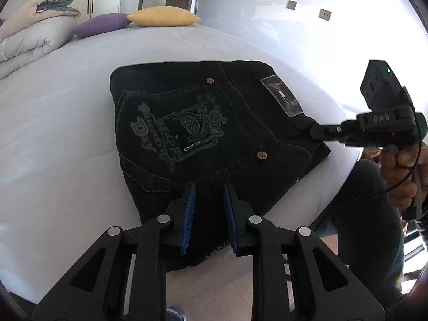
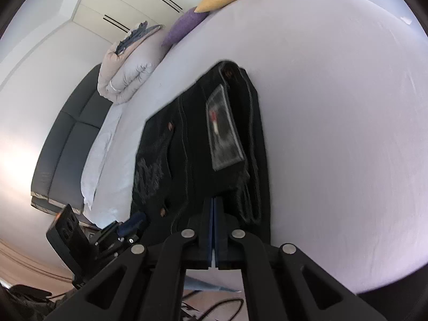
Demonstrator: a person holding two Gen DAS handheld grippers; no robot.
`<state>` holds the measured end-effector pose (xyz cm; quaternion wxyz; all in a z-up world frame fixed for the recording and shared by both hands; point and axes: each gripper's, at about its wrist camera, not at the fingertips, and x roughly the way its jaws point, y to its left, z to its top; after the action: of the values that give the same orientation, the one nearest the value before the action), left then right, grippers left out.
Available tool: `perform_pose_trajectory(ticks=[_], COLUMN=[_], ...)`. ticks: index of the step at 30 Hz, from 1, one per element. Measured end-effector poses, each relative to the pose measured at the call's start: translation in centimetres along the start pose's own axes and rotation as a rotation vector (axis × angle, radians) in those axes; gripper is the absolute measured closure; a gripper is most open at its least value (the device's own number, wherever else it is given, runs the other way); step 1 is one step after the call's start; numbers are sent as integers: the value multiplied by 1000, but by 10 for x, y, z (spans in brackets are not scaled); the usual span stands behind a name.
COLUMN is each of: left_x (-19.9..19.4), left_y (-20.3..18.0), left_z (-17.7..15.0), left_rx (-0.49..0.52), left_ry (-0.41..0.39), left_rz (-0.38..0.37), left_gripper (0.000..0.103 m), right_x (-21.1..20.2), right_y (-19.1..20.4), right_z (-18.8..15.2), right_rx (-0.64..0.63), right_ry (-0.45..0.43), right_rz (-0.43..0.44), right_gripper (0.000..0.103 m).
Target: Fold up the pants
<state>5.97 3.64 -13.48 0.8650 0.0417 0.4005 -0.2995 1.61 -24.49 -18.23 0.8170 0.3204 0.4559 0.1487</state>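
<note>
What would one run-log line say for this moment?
pants: black, folded compact on bed | left gripper: narrow gap, over near edge | right gripper: shut, at waistband corner | grip: unclear

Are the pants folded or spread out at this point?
Folded. The pants lie as a compact rectangle on the bed, back pocket and waist patch on top; stacked layers show along one edge in the right wrist view.

Bright daylight, fisheye warp, slight blur
</note>
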Motion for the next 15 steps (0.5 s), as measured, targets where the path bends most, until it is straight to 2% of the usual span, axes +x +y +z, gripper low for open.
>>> perform_pose_trajectory(ticks=[7,9,11,12,13,14,15], left_x=[8,4,-6,-15,-26,-37,-50], left_y=[2,-1,3,8,11,15,21], left_z=[0,0,2,5,8,10,15], left_rx=[-1,12,-18,-48,-69,-82,-97], left_ry=[-8,-11,-18,-29,-53,-82,-125], left_rz=[-21,-11,-32,-52,-71,-78,-71], left_gripper=[83,83,82,82,82,80,66], right_x=[6,3,-4,-8,-14,-22,-33], right_y=[-17,-16,-11,-9,-7,-5,-1], right_z=[-10,-12,-11,-10,-8,-7,-4], right_rx=[-33,-34,-30,-25,-22,-23,-35], right_ry=[-77,-93,-96,-94,-96,-107,-136], right_rz=[33,37,42,51,60,73,81], right_gripper=[103,103,103,100,88,81,62])
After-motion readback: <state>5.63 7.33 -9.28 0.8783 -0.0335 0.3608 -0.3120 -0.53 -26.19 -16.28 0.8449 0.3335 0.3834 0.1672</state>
